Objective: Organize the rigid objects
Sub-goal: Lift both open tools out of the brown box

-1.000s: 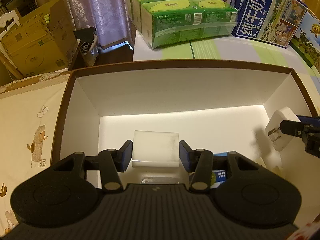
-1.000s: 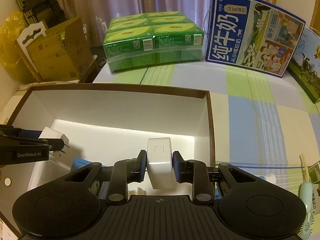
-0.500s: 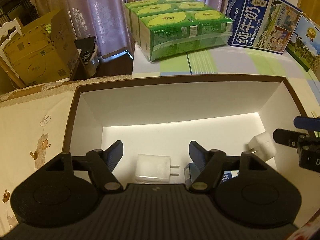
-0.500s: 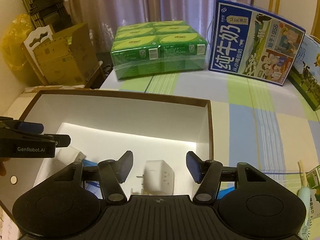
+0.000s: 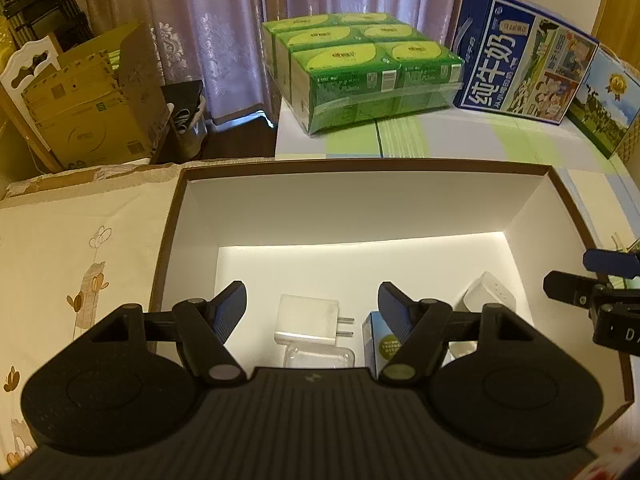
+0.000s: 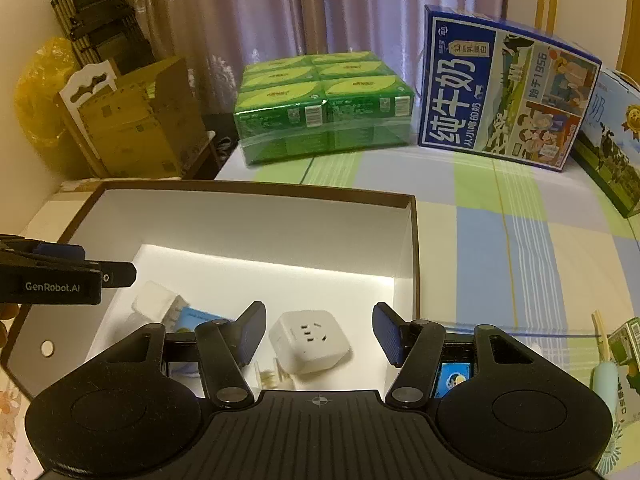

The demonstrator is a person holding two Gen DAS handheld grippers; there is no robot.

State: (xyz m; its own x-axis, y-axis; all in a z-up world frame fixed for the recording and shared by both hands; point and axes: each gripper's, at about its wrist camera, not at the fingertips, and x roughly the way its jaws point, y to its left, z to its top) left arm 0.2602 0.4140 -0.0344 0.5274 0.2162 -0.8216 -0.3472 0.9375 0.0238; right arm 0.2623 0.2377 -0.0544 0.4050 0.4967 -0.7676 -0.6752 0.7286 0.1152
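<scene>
Box (image 5: 552, 200) sits on the bed | socket cube (image 6: 310, 340) and white plug (image 5: 306, 320) lie inside | both grippers, left gripper (image 5: 310, 310) and right gripper (image 6: 318, 334), fingers spread, hold nothing | reaching in carelessly could bump things.

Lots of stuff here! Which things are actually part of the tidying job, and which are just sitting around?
Part of the job:
- white charger, in the box
- white socket cube, in the box
- brown-rimmed box
- left tongs and right tongs, both open

Just lying about:
- green packs
- blue milk carton
- cardboard boxes
</scene>
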